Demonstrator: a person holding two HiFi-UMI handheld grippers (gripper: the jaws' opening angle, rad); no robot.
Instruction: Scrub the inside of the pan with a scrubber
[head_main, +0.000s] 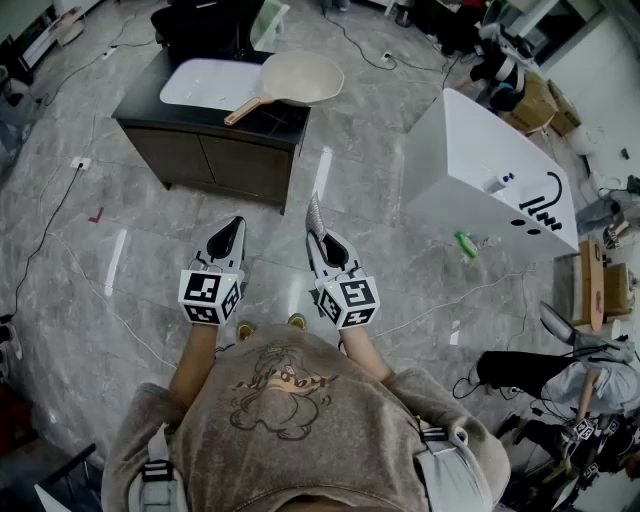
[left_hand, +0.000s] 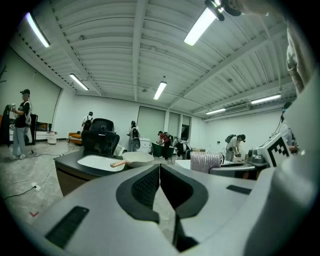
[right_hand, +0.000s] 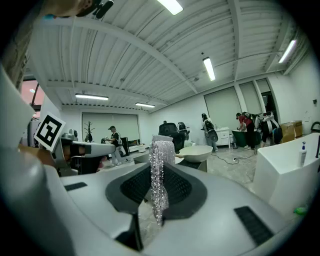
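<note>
left gripper (head_main: 230, 228): jaws pressed together, empty
right gripper (head_main: 325, 245): pinching scrubber (right_hand: 159, 172)
pan (head_main: 300, 77): on cabinet (head_main: 215, 150), well apart

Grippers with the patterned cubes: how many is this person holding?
2. The grey left gripper, jaws shut and empty, is at the head view's left; the right gripper beside it clamps a silvery mesh scrubber. No others show.

place: open lab hall | evidence: strip lights (left_hand: 160, 90), floor cables (head_main: 52, 215), other people (left_hand: 21, 122) at workstations
</note>
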